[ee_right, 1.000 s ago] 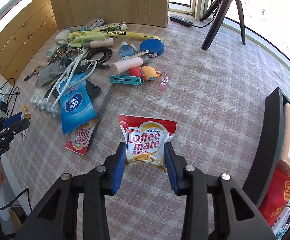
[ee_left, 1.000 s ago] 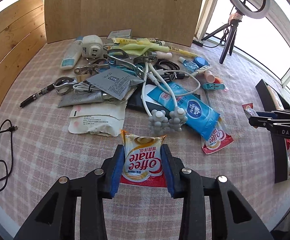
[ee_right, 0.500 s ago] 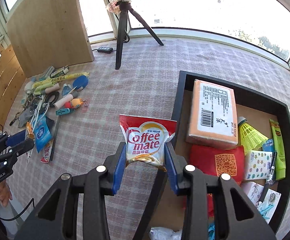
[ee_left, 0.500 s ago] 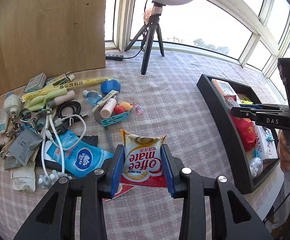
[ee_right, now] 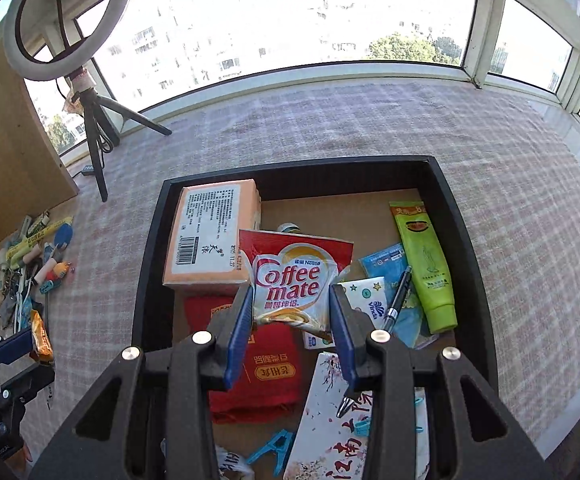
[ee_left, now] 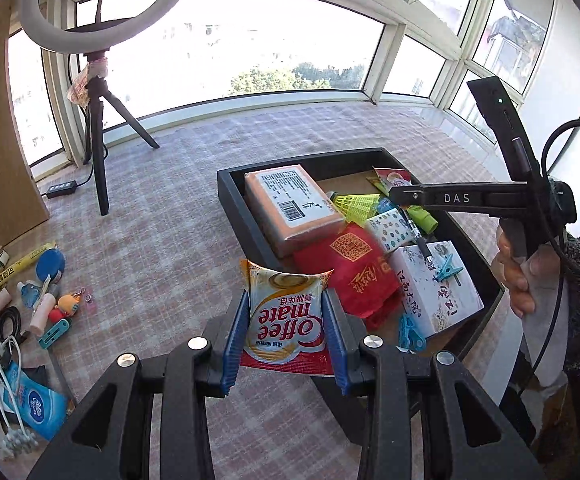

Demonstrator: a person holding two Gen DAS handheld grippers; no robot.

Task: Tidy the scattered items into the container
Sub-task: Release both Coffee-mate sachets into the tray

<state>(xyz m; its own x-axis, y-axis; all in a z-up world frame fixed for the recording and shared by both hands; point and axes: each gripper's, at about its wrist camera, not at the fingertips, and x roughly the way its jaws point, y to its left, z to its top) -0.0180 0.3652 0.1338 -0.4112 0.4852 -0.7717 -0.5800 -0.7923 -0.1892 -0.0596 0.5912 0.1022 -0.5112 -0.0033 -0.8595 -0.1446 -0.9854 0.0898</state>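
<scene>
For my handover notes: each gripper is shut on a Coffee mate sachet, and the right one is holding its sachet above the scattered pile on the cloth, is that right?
Not quite. The right gripper holds its Coffee mate sachet above the black tray, not the pile, as the right wrist view shows. The left gripper is indeed shut on its own sachet.

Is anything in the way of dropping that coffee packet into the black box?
Nothing visible blocks it. The right gripper holds the Coffee mate packet above the open black tray. Below lie an orange box and a red pouch, so it would land on top of them.
</scene>
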